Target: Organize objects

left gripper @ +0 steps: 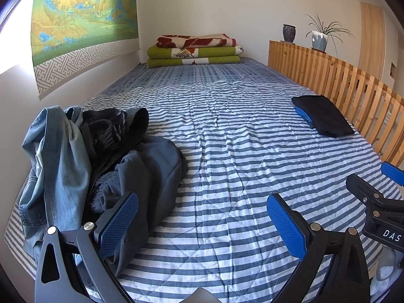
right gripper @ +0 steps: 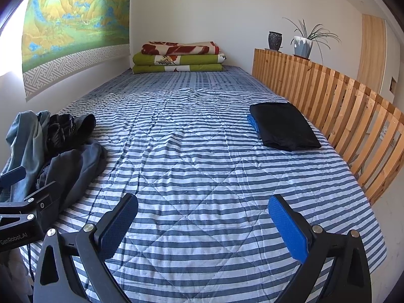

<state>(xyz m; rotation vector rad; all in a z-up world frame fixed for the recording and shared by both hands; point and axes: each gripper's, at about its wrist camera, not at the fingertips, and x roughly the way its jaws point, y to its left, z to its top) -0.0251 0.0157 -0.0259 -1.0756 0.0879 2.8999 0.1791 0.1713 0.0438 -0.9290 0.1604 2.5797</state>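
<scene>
A: How do the tools sit?
B: Left gripper [left gripper: 202, 227] and right gripper [right gripper: 203, 229] hover low over the striped quilt [right gripper: 197, 156], jaws spread, gripping nothing.
A: The clothes?
B: Rumpled clothes pile [left gripper: 101, 156] on the left; folded black garment [right gripper: 284, 125] by the slatted rail [right gripper: 328, 101], long axis running up the bed.
A: Differences between views?
B: Only the left view shows the pile just beside the left finger [left gripper: 118, 224].

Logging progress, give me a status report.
Left gripper and right gripper open, empty. Clothes pile unfolded; folded black garment by rail. Nothing blocking.
</scene>
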